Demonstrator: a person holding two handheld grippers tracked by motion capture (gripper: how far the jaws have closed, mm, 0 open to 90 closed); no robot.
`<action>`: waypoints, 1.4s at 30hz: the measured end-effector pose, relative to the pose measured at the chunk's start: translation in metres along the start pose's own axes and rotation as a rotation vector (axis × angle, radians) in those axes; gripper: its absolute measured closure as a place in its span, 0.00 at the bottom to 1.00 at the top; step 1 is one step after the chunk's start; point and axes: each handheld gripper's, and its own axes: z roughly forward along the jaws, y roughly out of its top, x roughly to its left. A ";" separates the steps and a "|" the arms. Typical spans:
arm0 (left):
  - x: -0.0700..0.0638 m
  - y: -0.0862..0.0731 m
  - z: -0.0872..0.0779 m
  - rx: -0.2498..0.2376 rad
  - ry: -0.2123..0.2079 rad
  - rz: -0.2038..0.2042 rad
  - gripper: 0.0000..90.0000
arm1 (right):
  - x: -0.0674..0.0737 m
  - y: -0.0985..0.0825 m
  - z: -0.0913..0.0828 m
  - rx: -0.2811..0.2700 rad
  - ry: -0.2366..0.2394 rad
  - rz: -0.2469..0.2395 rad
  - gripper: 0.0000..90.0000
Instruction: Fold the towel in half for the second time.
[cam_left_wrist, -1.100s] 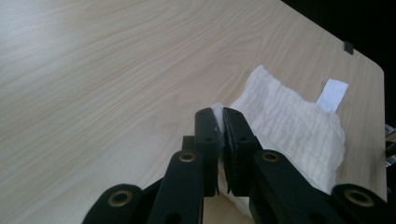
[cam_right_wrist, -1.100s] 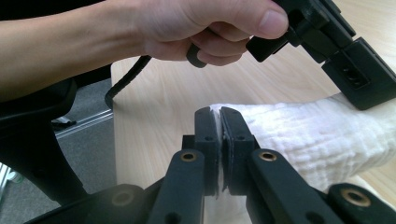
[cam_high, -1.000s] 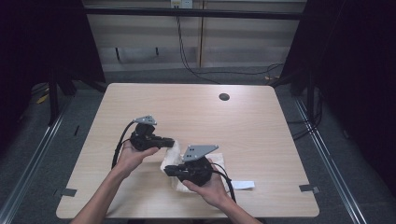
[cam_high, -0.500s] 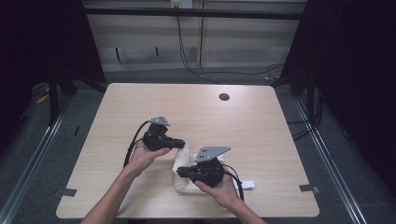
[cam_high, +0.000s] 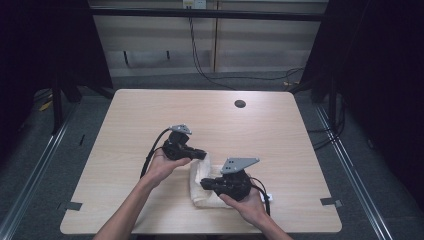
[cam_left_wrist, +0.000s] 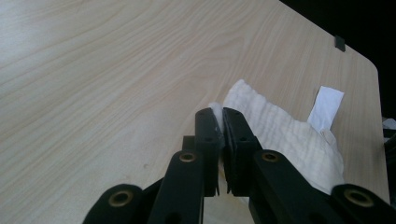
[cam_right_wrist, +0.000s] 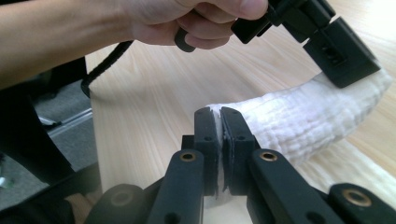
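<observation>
Jaws: both pairs pinched together on the white cloth (cam_high: 206, 181), the left gripper (cam_high: 200, 154) on its far corner, the right gripper (cam_high: 206, 184) on its near edge. Cloth: folded, on the table (cam_high: 280, 145) between the hands, long axis about 12 to 6 o'clock in the high view. Right gripper sits at 5 o'clock from the left, both equally close; a white tag (cam_left_wrist: 325, 107) lies just beyond the cloth.

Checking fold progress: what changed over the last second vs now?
Both hands carried the white cloth rightward across the table; the left claw and right claw moved with it, the cloth folding over under them. Unchanged: both claws pinched on cloth edges, white tag lying flat, table hole.
</observation>
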 end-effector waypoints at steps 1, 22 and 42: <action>-0.001 0.002 0.001 0.006 -0.002 -0.001 0.95 | -0.001 0.000 -0.002 -0.003 0.001 0.001 0.95; -0.010 0.011 0.039 0.063 -0.033 -0.003 0.94 | -0.011 -0.026 -0.029 0.030 -0.043 0.041 0.95; -0.016 0.012 0.073 0.113 -0.035 -0.020 0.93 | -0.014 -0.049 -0.031 0.116 -0.095 0.038 0.94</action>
